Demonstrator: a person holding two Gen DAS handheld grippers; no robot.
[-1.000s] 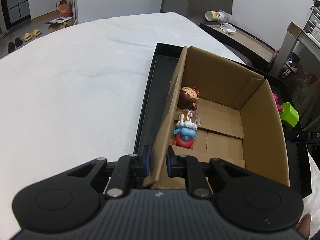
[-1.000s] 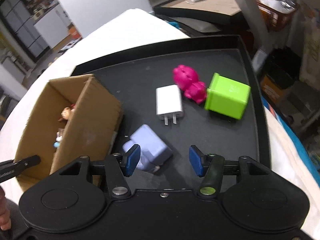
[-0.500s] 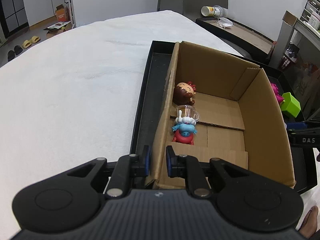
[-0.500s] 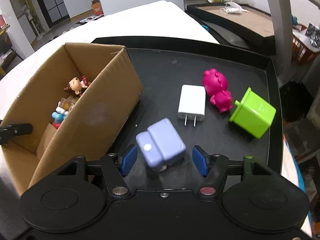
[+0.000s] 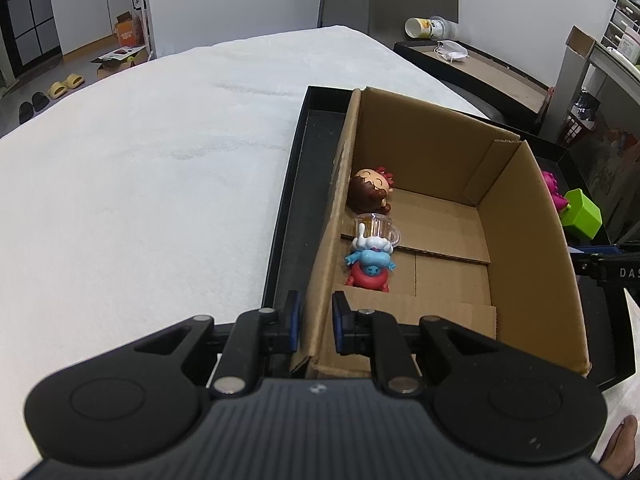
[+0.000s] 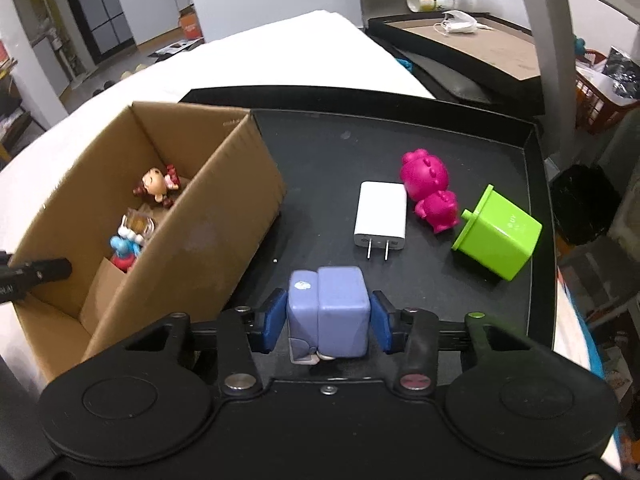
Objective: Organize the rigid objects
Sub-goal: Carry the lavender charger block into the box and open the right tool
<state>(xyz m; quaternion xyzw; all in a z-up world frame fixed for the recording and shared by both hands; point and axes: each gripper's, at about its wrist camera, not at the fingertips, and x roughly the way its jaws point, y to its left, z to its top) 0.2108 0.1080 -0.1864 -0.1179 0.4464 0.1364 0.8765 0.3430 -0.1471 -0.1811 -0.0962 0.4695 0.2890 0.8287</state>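
Note:
An open cardboard box [image 5: 532,240] [image 6: 208,236] stands on a black tray [image 6: 360,152]. Inside lie a brown-haired doll [image 5: 370,194] [image 6: 154,188], a tiny clear mug [image 5: 376,228] and a blue-and-red figure [image 5: 370,270] [image 6: 124,250]. My left gripper [image 5: 316,324] is shut on the box's near left wall. My right gripper [image 6: 326,322] is shut on a lavender block-shaped toy [image 6: 330,312] low over the tray. Beyond it lie a white charger [image 6: 380,214], a magenta figure [image 6: 430,188] and a green cube [image 6: 498,232].
The tray rests on a white padded table [image 5: 140,184]. A second dark tray with a cup and a mask [image 6: 456,24] sits at the far right. Shelving and a basket stand to the right of the table.
My right gripper has moved in over the lavender toy and its fingers have closed onto it. The left gripper keeps its hold on the box wall.

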